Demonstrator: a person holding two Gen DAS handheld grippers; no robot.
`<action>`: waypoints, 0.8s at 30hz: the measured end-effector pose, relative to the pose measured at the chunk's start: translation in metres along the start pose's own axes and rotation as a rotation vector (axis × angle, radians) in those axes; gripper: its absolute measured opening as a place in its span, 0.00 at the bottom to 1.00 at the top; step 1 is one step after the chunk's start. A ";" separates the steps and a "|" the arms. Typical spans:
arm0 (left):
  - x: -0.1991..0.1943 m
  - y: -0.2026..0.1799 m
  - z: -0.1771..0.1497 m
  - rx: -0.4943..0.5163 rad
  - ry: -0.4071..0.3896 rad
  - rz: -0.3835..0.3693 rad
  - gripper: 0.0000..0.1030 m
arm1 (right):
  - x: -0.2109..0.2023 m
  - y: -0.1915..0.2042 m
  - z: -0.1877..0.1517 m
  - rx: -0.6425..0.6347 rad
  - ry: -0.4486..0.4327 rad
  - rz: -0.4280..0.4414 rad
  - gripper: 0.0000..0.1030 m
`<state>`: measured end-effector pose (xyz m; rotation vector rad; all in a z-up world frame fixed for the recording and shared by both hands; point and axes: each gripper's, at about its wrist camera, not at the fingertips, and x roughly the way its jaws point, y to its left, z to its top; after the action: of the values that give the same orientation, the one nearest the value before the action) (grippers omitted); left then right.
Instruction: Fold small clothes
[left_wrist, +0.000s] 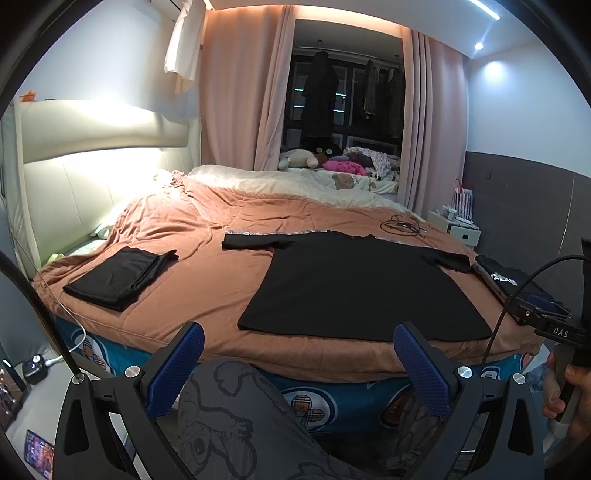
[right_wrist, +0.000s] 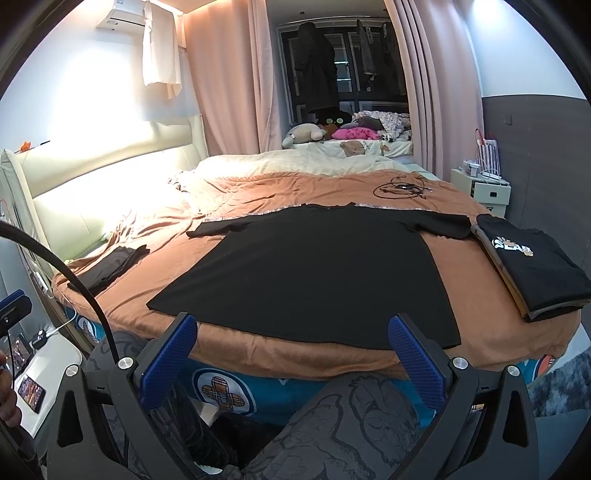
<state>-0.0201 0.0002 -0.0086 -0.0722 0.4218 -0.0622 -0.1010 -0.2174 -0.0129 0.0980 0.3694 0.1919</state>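
Black t-shirt (left_wrist: 362, 284) spread flat on the bed's brown blanket (left_wrist: 207, 295), soft, light, likely limp once lifted, best pinched at sleeve or hem corner; left gripper (left_wrist: 298, 363) and right gripper (right_wrist: 291, 356) both wide apart, empty.

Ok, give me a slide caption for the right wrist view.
Open right gripper faces a black T-shirt spread flat on the bed, folded stack beside it.

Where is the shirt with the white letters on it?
In the right wrist view, the shirt with white letters lies folded on top of a small stack at the bed's right edge, just right of the spread black T-shirt, near its sleeve.
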 end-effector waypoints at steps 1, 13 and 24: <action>0.000 0.000 0.000 0.000 0.000 0.000 1.00 | 0.000 0.000 0.000 -0.001 0.000 0.000 1.00; -0.001 -0.001 0.000 -0.001 0.000 0.001 1.00 | 0.002 0.001 -0.002 -0.006 0.004 0.011 1.00; -0.003 0.002 0.004 -0.006 0.002 0.001 1.00 | 0.000 0.002 -0.004 -0.007 -0.004 0.024 1.00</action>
<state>-0.0217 0.0027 -0.0041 -0.0774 0.4241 -0.0601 -0.1030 -0.2148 -0.0157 0.0957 0.3633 0.2163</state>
